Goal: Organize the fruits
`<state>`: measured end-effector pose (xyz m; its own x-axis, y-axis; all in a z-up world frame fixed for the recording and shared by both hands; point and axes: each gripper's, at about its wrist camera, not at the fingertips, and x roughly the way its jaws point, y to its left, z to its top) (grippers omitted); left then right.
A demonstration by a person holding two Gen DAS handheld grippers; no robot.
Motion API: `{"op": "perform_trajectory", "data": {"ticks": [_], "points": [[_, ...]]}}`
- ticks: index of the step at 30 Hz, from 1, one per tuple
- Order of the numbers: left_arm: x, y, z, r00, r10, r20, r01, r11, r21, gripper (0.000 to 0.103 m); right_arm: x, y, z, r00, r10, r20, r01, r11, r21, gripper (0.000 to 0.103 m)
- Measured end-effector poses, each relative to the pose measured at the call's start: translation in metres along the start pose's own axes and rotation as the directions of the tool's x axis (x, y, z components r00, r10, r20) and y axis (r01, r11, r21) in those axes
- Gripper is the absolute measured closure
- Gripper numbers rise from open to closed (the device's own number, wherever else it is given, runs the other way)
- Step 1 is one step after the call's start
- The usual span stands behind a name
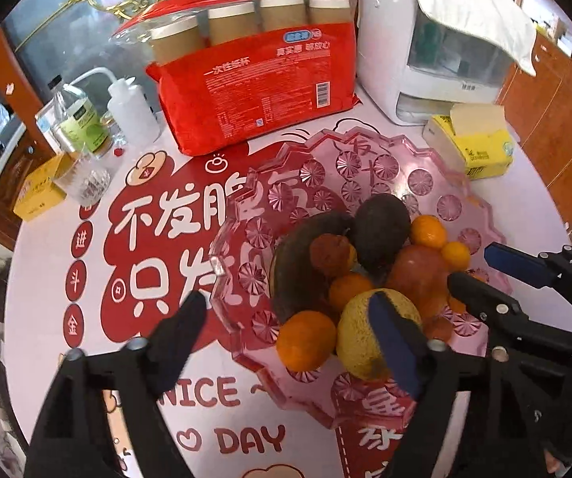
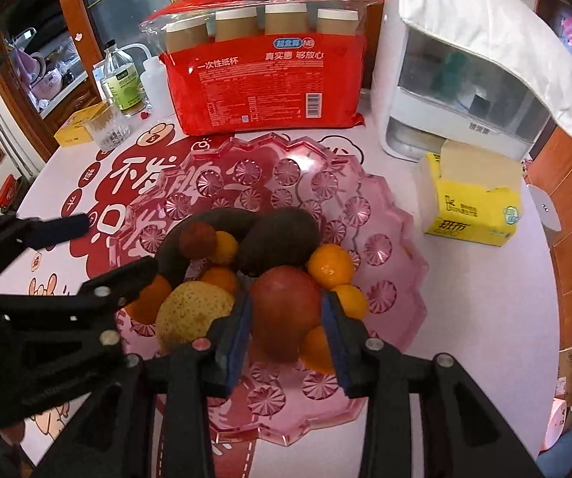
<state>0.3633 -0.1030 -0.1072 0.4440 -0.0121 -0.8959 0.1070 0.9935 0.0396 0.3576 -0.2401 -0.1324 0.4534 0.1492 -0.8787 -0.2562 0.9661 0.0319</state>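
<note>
Presently: pink dish [image 2: 397, 239] on table [image 2: 465, 279], holding apple [image 2: 286, 310], pear [image 2: 190, 314], oranges [image 2: 331, 265], dark fruits [image 2: 282, 239]. Right gripper [image 2: 286, 342] straddles apple, contact unclear. Left gripper [image 1: 286, 342] released, one finger [image 1: 393, 342] before pear.

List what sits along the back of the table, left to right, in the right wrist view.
Yellow box → glass → green-label bottle → squeeze bottle → red cup pack → white appliance → tissue pack.
</note>
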Motion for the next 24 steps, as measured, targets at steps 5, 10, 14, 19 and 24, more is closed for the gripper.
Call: {"op": "perform_trajectory", "data": {"ticks": [5,10,14,19,24], "points": [[-0.017,0.009,-0.011,1.000,-0.011,0.011,0.011,1.000,-0.022,0.011,-0.013,0.001,-0.005,1.000,0.009,0.023,-0.009,1.000,0.016,0.049],[-0.044,0.011,-0.024,1.000,-0.021,0.023,0.022,0.999,-0.027,0.011,-0.032,0.007,-0.015,0.999,0.030,0.035,-0.031,0.999,0.034,0.048],[-0.081,0.012,-0.038,0.997,-0.016,0.081,0.018,1.000,-0.023,0.010,-0.058,0.016,-0.024,0.996,0.035,0.076,-0.037,0.999,0.029,0.048],[-0.126,0.020,-0.060,0.990,-0.007,0.142,0.014,0.999,-0.053,0.010,-0.088,0.024,-0.038,0.990,0.075,0.117,-0.082,0.995,0.055,0.045],[-0.171,0.036,-0.094,0.979,0.025,0.204,-0.003,0.994,-0.108,0.006,-0.116,0.036,-0.054,0.980,0.109,0.164,-0.121,0.990,0.067,0.037]]}}
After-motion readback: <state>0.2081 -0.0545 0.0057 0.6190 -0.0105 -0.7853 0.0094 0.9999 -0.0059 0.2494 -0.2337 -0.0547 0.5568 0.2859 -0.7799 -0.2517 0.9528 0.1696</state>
